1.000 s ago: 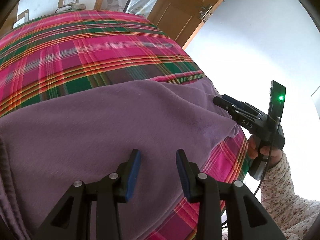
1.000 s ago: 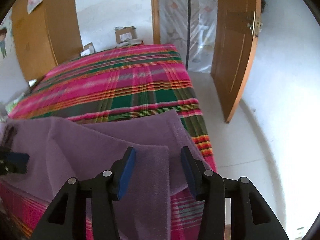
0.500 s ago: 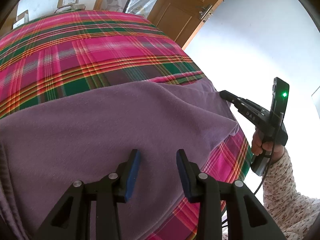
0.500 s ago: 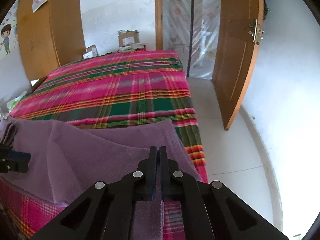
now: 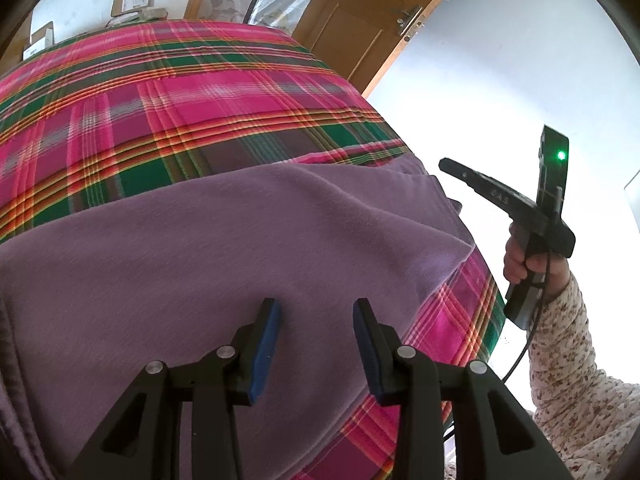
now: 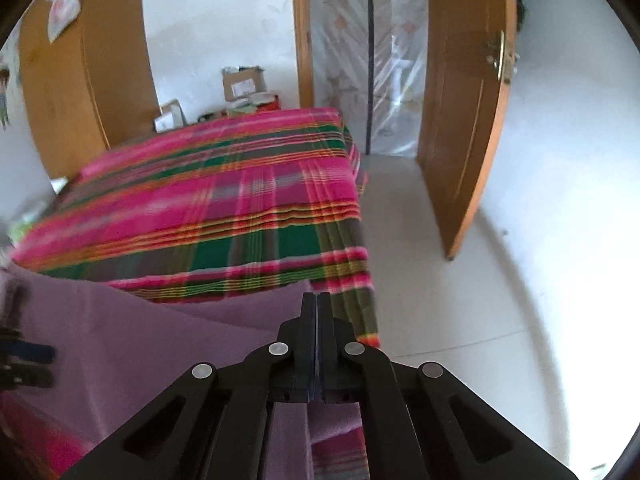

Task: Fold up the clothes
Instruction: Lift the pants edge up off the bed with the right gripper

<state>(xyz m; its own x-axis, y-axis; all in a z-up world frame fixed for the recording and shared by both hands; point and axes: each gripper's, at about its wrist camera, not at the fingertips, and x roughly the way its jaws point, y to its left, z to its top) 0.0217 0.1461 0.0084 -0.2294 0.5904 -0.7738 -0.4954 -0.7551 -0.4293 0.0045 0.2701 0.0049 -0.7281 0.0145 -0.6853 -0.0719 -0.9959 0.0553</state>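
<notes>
— So, what is the left gripper point(image 5: 315, 304) doing?

— Its blue-padded fingers point(image 5: 264, 344) stand spread apart, pointing down over the purple garment point(image 5: 240, 248), with nothing between them. I cannot make out any contact with the fabric.

— And the right gripper point(image 6: 316, 298)?

— Its jaws are pressed together, tips right at the far edge of the purple cloth. In its own view the fabric runs underneath the fingers. From the left wrist view the tip sits just beside the garment's right-hand corner, against the pale floor point(image 6: 460, 320). Whether a bit of the hem is nipped between the pads, I cannot tell.

— Who holds it?

— A hand point(image 5: 520, 256) wrapped around the handle, with a floral sleeve point(image 5: 560, 340) behind it. A green light glows on the unit above the grip.

— Where does the garment lie?

— Spread across the near end of a bed, on a pink, green and orange plaid bedspread point(image 5: 160, 100). It has a soft fold running towards the right corner, and the corner lies close to the bed's right edge.

— Beyond that?

— An open wooden door point(image 6: 460, 120) stands on the right, and cardboard boxes point(image 6: 242, 82) sit past the bed's far end, against the white wall.
</notes>
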